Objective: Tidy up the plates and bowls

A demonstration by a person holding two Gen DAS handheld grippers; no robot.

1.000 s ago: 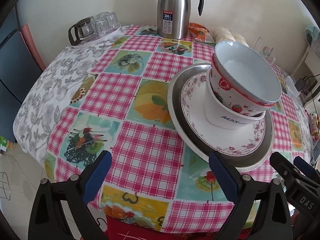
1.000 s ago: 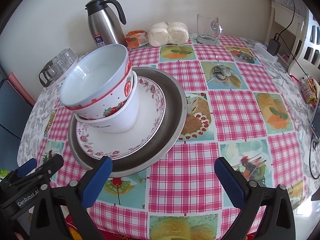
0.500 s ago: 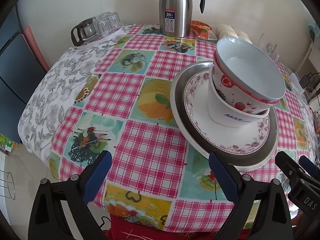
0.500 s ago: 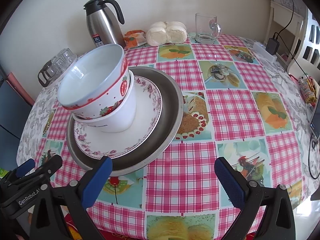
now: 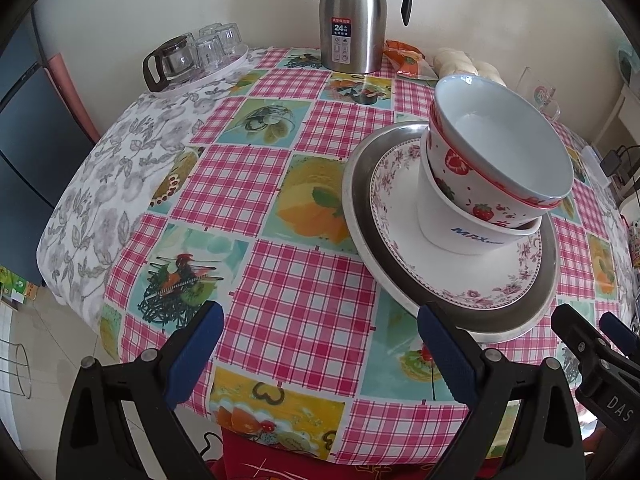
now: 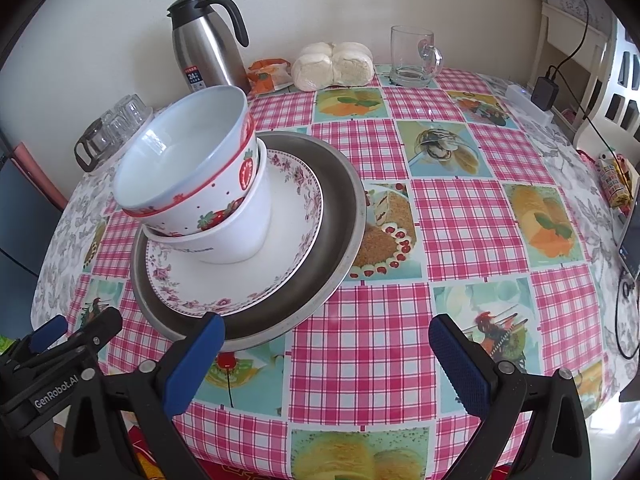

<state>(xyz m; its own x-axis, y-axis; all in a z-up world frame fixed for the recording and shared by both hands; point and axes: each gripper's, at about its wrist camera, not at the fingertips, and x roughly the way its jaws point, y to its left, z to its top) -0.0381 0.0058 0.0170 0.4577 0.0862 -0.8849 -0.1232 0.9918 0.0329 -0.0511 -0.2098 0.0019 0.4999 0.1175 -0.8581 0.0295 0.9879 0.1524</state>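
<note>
A strawberry-print bowl [image 5: 500,152] sits tilted inside a plain white bowl [image 5: 464,228]. Both stand on a floral plate [image 5: 404,216], which lies on a grey metal plate [image 5: 368,256]. The stack also shows in the right wrist view: strawberry bowl [image 6: 188,164], white bowl [image 6: 236,236], floral plate [image 6: 288,248], metal plate [image 6: 340,216]. My left gripper [image 5: 316,344] is open and empty over the near table edge, left of the stack. My right gripper [image 6: 326,348] is open and empty, just right of the stack's near rim.
A steel thermos [image 5: 352,20] stands at the back. A tray of glasses [image 5: 192,56] is at the back left. Bread buns [image 6: 332,64], a snack packet [image 6: 268,76] and a glass mug [image 6: 414,56] are at the back. A charger with cables [image 6: 544,92] lies far right.
Both grippers have drawn back and risen a little from the stack, both still open. The dishes have not moved.
</note>
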